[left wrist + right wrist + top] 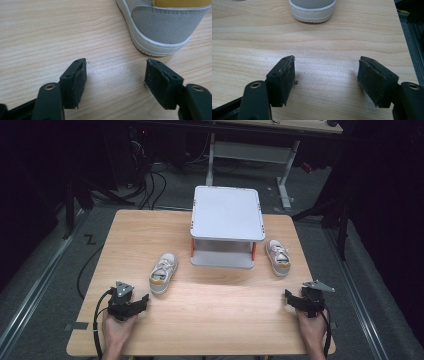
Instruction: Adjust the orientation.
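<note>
Two small grey-and-white shoes lie on the wooden table (pixel 215 310). The left shoe (pixel 163 272) sits left of a white two-level rack (pixel 227 212), its heel (pixel 160 27) toward me. The right shoe (pixel 278 257) lies beside the rack's right side; its heel (pixel 312 8) shows at the top of the right gripper view. My left gripper (pixel 142 301) (pixel 116 76) rests open on the table just short of the left shoe's heel. My right gripper (pixel 289 297) (pixel 327 76) stands open near the table's right edge, a short way before the right shoe. Nothing is between either pair of jaws.
The rack stands at the table's far middle, with a lower shelf (pixel 222 258) under its top. The table's right edge (pixel 404 37) runs close to the right gripper. Cables and desk legs (pixel 287 170) lie on the floor beyond.
</note>
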`<state>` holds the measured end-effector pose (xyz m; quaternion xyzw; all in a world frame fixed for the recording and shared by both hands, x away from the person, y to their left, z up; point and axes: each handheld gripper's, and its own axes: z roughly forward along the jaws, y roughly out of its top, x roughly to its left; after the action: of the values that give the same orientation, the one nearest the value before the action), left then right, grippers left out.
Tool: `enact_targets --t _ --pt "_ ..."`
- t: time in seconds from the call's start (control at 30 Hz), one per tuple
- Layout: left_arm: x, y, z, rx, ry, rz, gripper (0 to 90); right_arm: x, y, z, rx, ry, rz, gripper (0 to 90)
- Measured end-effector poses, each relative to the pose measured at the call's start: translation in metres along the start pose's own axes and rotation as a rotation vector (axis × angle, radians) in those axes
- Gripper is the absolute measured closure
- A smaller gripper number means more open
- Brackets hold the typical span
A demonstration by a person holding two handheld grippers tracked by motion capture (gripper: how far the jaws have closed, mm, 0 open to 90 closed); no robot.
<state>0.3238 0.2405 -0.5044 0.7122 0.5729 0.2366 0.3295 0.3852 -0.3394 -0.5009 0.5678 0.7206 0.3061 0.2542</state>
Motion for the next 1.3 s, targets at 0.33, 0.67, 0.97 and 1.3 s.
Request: enact_targets --t 0.33,0.67,0.97,1.3 --pt "0.003 0.012 -0.017 -0.030 -0.035 -0.026 42.7 0.000 0.000 0.000 0.002 0.001 0.001 30.1" --pt "0.006 0.050 -0.033 -0.078 -0.077 -0.012 45.0 0.000 0.000 0.000 0.000 0.002 -0.002 30.1" --pt "-0.007 0.084 -0.020 -0.041 -0.097 0.077 44.3 0.000 0.000 0.000 0.002 0.002 0.001 30.1" --pt "-0.015 0.099 0.009 0.034 -0.097 0.123 47.3 0.000 0.000 -0.001 0.002 0.004 0.001 30.2"
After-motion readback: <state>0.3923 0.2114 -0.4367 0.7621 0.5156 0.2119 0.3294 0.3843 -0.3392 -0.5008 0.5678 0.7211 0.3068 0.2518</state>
